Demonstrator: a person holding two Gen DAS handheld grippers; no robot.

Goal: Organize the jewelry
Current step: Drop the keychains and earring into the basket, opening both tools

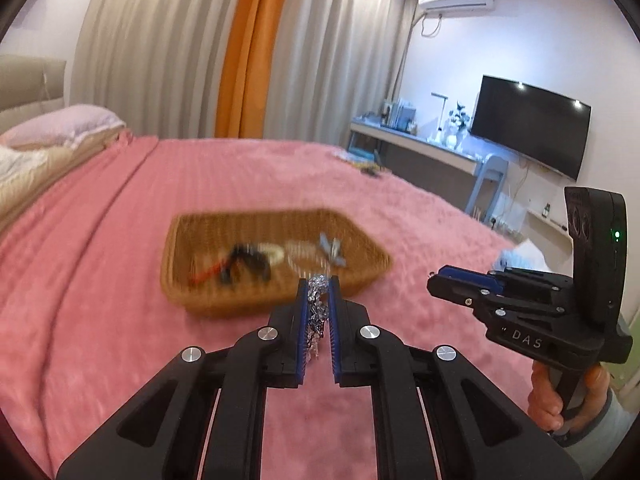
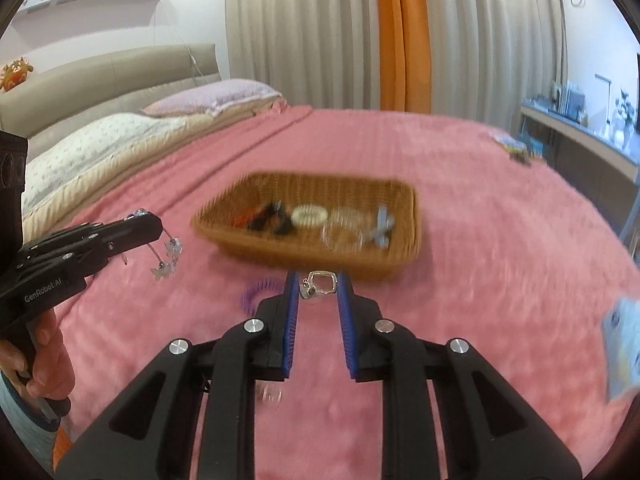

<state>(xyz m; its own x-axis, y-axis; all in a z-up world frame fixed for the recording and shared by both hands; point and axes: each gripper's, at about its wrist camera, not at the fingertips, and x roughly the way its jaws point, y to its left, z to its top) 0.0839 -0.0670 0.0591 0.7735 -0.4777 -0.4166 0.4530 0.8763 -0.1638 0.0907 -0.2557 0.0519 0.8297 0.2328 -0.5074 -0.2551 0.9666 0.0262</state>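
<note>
A pink, finely ribbed blanket (image 1: 120,240) covers the bed. The woven basket (image 2: 224,216) is tan-brown; in it lie a cream coiled hair tie (image 2: 309,216), a clear bracelet (image 2: 344,232) and a pale blue bow clip (image 2: 382,226). The black fingers (image 1: 304,320) carry blue pads. Beige curtains (image 1: 160,60) flank an orange curtain (image 1: 248,60). A purple coil tie (image 2: 256,292) lies on the blanket.

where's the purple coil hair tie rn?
Right wrist view only: the purple coil hair tie lies on the pink blanket, just left of the right gripper, in front of the wicker basket, outside it.
</note>
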